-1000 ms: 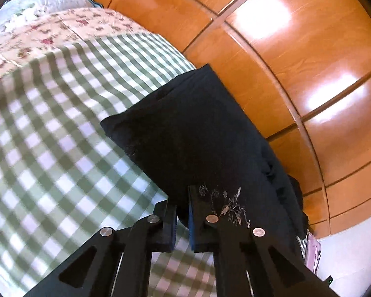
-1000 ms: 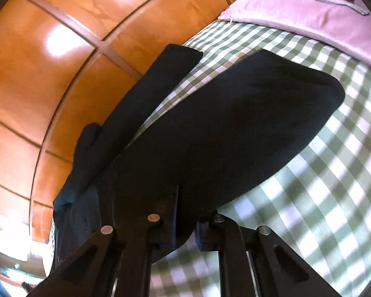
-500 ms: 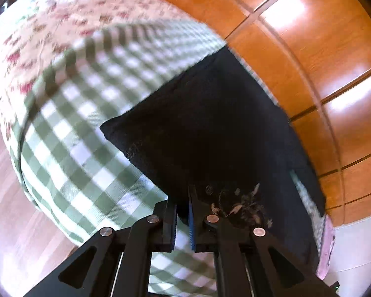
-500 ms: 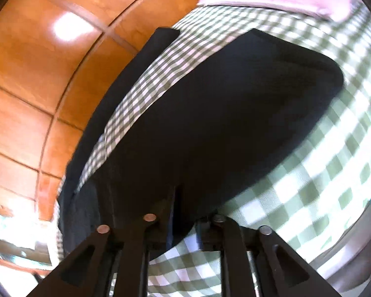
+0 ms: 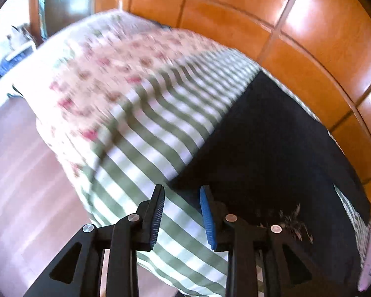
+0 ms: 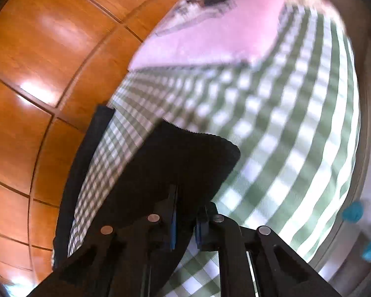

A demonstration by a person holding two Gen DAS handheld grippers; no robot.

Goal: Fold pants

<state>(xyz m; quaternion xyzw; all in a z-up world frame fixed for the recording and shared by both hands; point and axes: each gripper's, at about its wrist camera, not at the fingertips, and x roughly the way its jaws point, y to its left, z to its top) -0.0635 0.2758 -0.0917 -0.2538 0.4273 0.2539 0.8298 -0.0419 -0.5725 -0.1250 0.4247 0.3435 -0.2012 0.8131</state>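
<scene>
**Spotter:** Left wrist view first: your left gripper (image 5: 181,212) has its jaws opening, and only the green checked bedspread (image 5: 146,133) shows between the blue pads. The black pants (image 5: 272,153) lie ahead and to the right of that gripper, with the edge of the cloth just beyond the right finger, so you have let go on that side.

**Operator:** And my other hand?

**Spotter:** Your right gripper (image 6: 185,219) is closing, with a fold of the pants (image 6: 175,163) between the fingers. I read the pads as pinching the cloth, though the dark fabric hides the exact contact.

**Operator:** How far along am I?

**Spotter:** Early, I'd say. Ahead of the right gripper sits a broad doubled mass with a rounded end. A thin strip of black runs apart from it, up along the bed's edge by the wooden panels (image 6: 29,74). That strip is not yet brought onto the rest, so at least one more fold and some squaring up remain.

**Operator:** Which way do they run?

**Spotter:** Lengthwise away from you, up and to the right from the left gripper, alongside the panels. The embroidered patch (image 5: 294,222) sits at your near end.
</scene>
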